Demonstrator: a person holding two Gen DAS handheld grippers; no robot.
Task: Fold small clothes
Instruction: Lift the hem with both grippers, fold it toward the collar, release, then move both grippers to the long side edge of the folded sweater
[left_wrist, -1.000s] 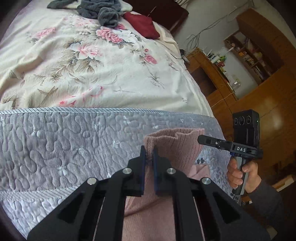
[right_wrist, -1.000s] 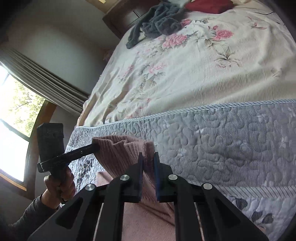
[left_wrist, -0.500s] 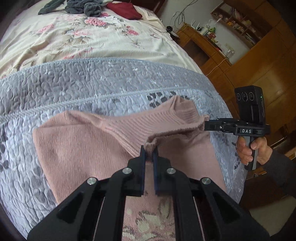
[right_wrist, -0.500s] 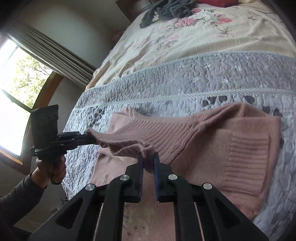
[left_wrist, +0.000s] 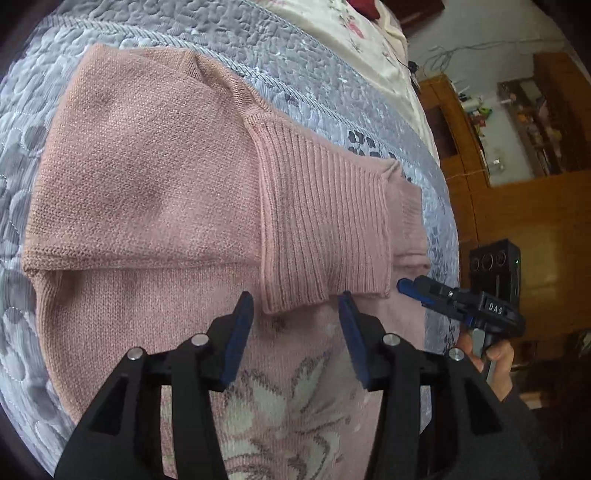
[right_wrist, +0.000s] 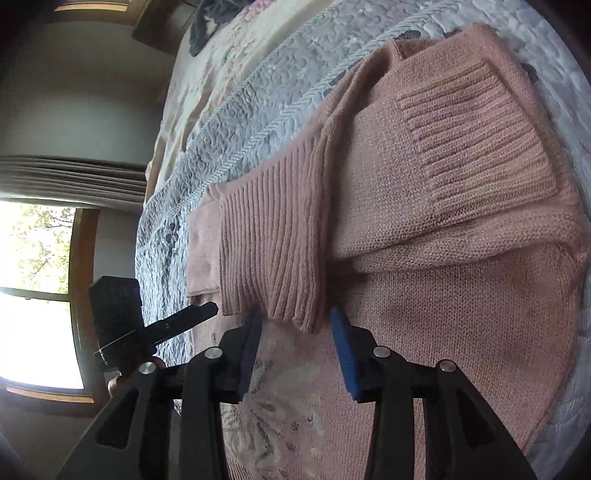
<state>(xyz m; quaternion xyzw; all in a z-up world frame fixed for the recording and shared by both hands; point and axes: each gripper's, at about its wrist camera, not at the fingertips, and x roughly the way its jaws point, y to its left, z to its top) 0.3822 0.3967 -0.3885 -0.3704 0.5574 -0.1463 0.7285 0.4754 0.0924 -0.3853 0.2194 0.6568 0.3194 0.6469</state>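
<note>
Grippers, left (left_wrist: 295, 325) and right (right_wrist: 295, 339), hang parted and empty above a pink sweater (left_wrist: 155, 177) spread on the grey quilt (left_wrist: 295, 55), its ribbed hem (left_wrist: 325, 229) folded over. Next fold, likely: pinch both layers squarely, keep edges level.

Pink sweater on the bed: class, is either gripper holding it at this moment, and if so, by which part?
Nothing is held. The left gripper and right gripper are both open, just short of the pink sweater's ribbed hem.

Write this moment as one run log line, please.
left claw: open | right claw: open | pink sweater: folded on grey quilt
</note>
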